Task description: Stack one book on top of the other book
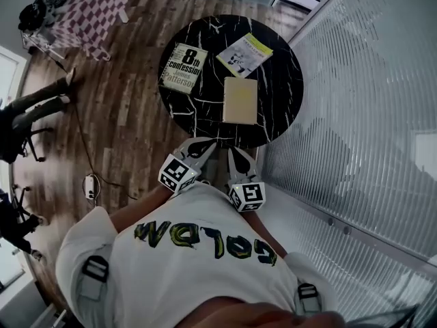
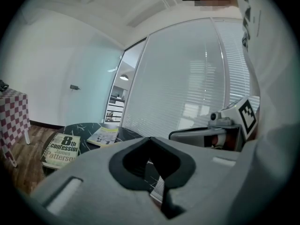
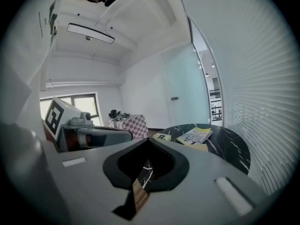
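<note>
Three books lie on a round black marble table (image 1: 283, 80). A "8th confession" paperback (image 1: 184, 68) is at the left, a yellow-and-white book (image 1: 244, 54) at the far right, and a plain tan book (image 1: 240, 100) nearest me. My left gripper (image 1: 200, 144) and right gripper (image 1: 239, 154) hover side by side just short of the table's near edge. Both are shut and hold nothing. In the left gripper view the paperback (image 2: 62, 150) and the yellow book (image 2: 104, 136) lie ahead of the shut left gripper (image 2: 150, 139). The right gripper (image 3: 149, 141) faces the yellow book (image 3: 197, 136).
A glass wall with blinds (image 1: 369, 115) runs close along the table's right side. A checked-cloth table (image 1: 92, 9) stands at the far left. Dark office chairs (image 1: 27, 115) and a power strip (image 1: 89, 185) are on the wooden floor to the left.
</note>
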The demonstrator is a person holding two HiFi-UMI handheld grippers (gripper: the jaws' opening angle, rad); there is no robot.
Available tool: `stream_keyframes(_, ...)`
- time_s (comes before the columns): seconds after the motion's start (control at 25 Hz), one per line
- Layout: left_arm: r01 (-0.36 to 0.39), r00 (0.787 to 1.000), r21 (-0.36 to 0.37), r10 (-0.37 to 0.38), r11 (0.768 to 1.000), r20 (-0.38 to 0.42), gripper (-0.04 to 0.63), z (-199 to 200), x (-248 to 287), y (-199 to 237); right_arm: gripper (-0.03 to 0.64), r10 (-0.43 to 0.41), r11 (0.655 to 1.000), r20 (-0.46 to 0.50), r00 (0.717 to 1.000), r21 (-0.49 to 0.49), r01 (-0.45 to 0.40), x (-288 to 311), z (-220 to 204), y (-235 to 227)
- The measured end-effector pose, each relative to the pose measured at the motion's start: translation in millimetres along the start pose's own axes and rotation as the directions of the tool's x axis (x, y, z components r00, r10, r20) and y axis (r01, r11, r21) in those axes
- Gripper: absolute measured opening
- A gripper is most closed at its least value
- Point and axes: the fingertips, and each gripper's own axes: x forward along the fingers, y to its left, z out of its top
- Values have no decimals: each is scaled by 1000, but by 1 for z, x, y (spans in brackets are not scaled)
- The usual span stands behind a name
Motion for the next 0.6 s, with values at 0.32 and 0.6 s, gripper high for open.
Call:
stream_keyframes(0.32,0,1000,-21,0,1000,7,3,22,8,62,2,8,1000,-21,1000,-8,-8,65,22,-3)
stream_keyframes(0.6,0,1000,-34,0,999,6,3,30,14,104,2,4,1000,-24,1000,-14,-5,108,36,-7)
